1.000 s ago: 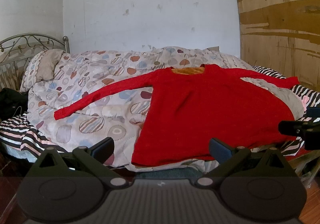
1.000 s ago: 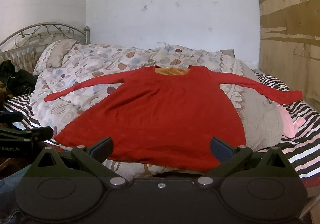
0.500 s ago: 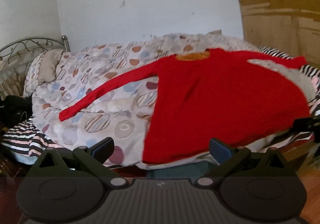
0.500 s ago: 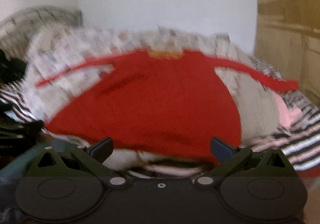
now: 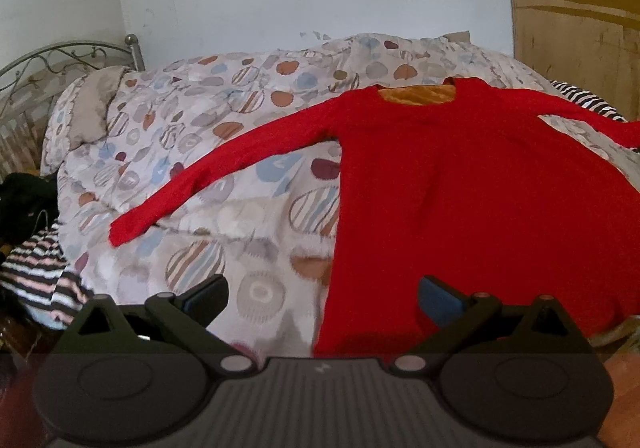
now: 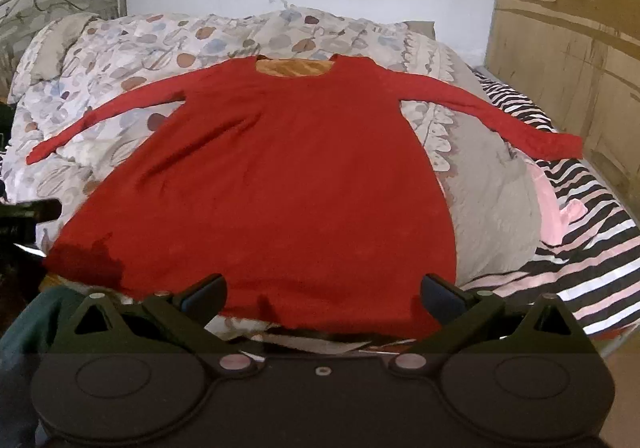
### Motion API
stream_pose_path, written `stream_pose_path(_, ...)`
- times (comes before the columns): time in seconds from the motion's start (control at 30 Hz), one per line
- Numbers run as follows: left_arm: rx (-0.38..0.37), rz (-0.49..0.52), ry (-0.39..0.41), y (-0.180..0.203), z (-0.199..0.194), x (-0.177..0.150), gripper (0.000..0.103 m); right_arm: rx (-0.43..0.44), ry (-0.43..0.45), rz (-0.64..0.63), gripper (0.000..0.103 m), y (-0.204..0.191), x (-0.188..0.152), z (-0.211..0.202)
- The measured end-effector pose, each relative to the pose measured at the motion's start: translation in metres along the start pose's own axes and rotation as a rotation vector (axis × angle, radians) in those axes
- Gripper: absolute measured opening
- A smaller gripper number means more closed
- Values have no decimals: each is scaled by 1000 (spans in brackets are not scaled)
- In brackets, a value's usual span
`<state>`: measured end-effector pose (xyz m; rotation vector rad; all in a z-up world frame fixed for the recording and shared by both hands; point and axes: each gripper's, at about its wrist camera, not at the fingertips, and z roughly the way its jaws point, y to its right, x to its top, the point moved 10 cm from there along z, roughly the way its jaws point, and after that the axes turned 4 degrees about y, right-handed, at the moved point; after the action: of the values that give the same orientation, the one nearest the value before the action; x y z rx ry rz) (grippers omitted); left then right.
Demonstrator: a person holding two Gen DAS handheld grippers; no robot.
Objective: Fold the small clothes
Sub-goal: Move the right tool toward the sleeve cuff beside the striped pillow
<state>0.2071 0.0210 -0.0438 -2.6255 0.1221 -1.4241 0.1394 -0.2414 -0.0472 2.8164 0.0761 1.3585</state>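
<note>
A red long-sleeved dress (image 6: 280, 175) lies flat on the bed, neck away from me, both sleeves spread out. Its left sleeve (image 5: 224, 175) stretches across the patterned quilt, and the right sleeve (image 6: 500, 119) reaches towards the striped sheet. My left gripper (image 5: 322, 298) is open just in front of the hem's left corner, holding nothing. Over the middle of the hem, my right gripper (image 6: 322, 294) also stands open and empty. The left gripper's black body (image 6: 24, 215) shows at the left edge of the right wrist view.
A quilt with round patterns (image 5: 208, 119) covers the bed, over a striped sheet (image 6: 580, 248). A grey blanket (image 6: 492, 183) and pink cloth (image 6: 556, 207) lie right of the dress. A metal headboard (image 5: 52, 55) stands at left, a wooden panel (image 6: 568, 27) at right. Dark clothes (image 5: 20, 199) are piled at far left.
Both grippers have moved closer to the bed and the dress hem, so the dress looks larger. The dress itself has not moved. Both stay open.
</note>
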Motion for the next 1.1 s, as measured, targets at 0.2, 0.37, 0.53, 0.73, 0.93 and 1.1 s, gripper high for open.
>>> stream_pose_path(0.2, -20, 29, -4, 16, 34, 32, 103, -7, -10, 4, 103, 16, 17, 21)
stream_pose_path(0.37, -49, 39, -3, 33, 59, 56, 103, -41, -15, 15, 103, 36, 34, 43)
stream_pose_path(0.53, -77, 3, -7, 49, 82, 79, 103, -43, -6, 25, 103, 52, 50, 63)
stream_pose_path(0.73, -94, -14, -6, 74, 115, 93, 103, -66, 6, 25, 103, 69, 65, 81)
stream_pose_path(0.93, -112, -33, -15, 96, 144, 92, 103, -81, 29, 75, 103, 89, 76, 100)
stream_pose_path(1.1, -110, -30, -13, 111, 161, 85, 103, -113, 60, 110, 103, 108, 82, 116)
